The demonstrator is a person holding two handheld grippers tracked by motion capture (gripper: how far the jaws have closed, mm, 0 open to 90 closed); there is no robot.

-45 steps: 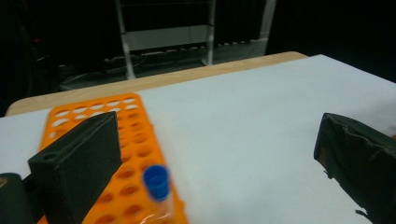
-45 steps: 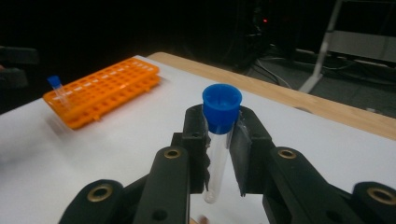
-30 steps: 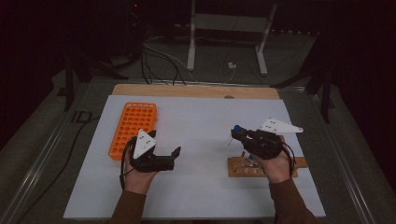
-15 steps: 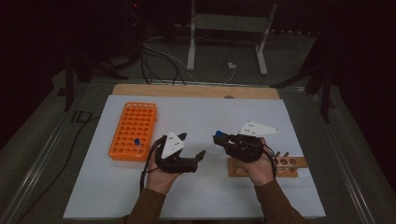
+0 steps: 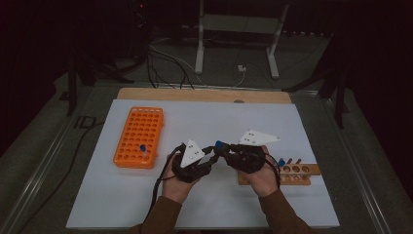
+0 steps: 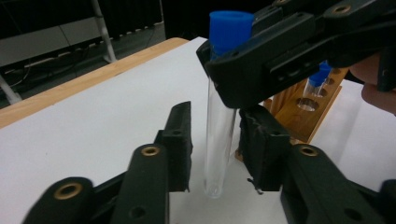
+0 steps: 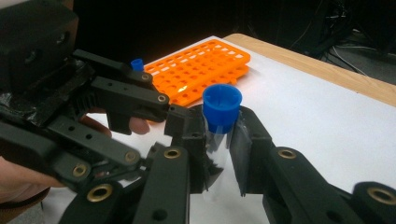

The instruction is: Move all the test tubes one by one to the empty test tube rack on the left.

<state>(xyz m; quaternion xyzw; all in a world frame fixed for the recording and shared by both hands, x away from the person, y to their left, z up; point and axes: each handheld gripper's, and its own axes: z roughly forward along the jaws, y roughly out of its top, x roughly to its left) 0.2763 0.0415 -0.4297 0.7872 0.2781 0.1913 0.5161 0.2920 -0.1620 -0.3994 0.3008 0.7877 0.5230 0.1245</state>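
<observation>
Hands now together mid-table: tube (image 6: 219,140) clamped in R gripper (image 7: 219,140), between just-closing L gripper (image 6: 212,140).

A tube rack (image 5: 139,137) lies on the left of the mat (image 5: 87,195), a wooden holder (image 5: 304,174) on the right. Between them, the left gripper (image 5: 210,157) and right gripper (image 5: 221,148) meet around an upright test tube (image 6: 219,135).
</observation>
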